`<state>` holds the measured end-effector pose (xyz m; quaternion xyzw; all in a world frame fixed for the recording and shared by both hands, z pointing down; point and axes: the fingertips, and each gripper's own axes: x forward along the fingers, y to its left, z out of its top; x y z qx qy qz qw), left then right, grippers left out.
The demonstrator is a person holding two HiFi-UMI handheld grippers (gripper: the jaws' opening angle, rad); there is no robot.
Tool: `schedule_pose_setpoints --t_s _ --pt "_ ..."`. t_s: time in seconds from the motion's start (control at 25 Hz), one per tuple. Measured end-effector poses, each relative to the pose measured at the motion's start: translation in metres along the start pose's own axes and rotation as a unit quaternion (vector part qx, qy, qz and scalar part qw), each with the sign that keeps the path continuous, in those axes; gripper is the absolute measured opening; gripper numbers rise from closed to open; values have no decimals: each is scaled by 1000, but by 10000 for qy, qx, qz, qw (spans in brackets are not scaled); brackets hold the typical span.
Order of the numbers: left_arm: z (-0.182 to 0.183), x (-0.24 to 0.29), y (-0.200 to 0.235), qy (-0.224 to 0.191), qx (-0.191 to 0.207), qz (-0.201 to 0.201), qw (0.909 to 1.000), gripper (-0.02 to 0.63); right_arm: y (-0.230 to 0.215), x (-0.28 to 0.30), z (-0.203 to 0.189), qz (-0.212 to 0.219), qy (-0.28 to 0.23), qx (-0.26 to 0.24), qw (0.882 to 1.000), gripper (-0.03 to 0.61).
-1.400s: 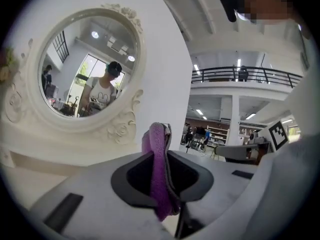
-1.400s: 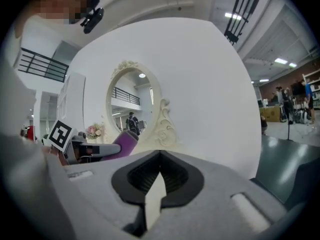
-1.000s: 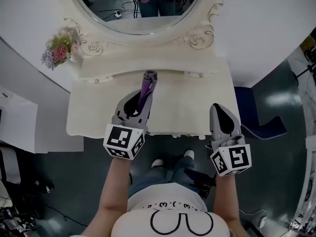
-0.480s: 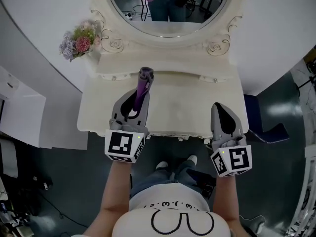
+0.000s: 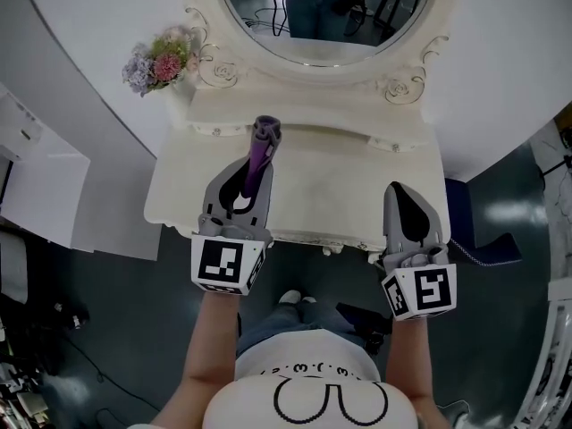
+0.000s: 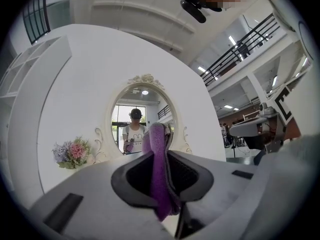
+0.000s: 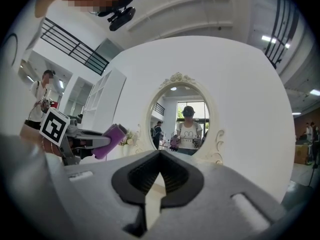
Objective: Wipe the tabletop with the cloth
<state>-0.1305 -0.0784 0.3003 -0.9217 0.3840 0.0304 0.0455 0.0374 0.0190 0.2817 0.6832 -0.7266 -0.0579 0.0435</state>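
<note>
A purple cloth (image 5: 260, 155) is pinched in my left gripper (image 5: 256, 161), which is held above the left half of the cream dressing-table top (image 5: 340, 195). In the left gripper view the cloth (image 6: 160, 169) stands as a folded strip between the shut jaws and sticks out past their tips. My right gripper (image 5: 399, 200) hangs over the table's front right corner with its jaws closed on nothing. The right gripper view shows my right gripper (image 7: 160, 164) shut and empty, with the left gripper and the cloth (image 7: 110, 139) off to the left.
An oval mirror (image 5: 326, 7) in a carved cream frame stands at the back of the table. A bunch of pink and lilac flowers (image 5: 161, 63) sits at the back left corner. A white cabinet (image 5: 45, 186) stands left of the table, a blue chair (image 5: 478, 239) to the right.
The view has shifted so the table sits further right and lower in frame. Both grippers keep nearly the same pose, the left still holding the cloth.
</note>
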Motion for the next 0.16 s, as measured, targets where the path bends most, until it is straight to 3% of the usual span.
schedule_pose_setpoints --t_s 0.16 --pt "7 -10 -7 -30 -14 96 9999 64 5 -9 4 136 0 -33 9999 -2"
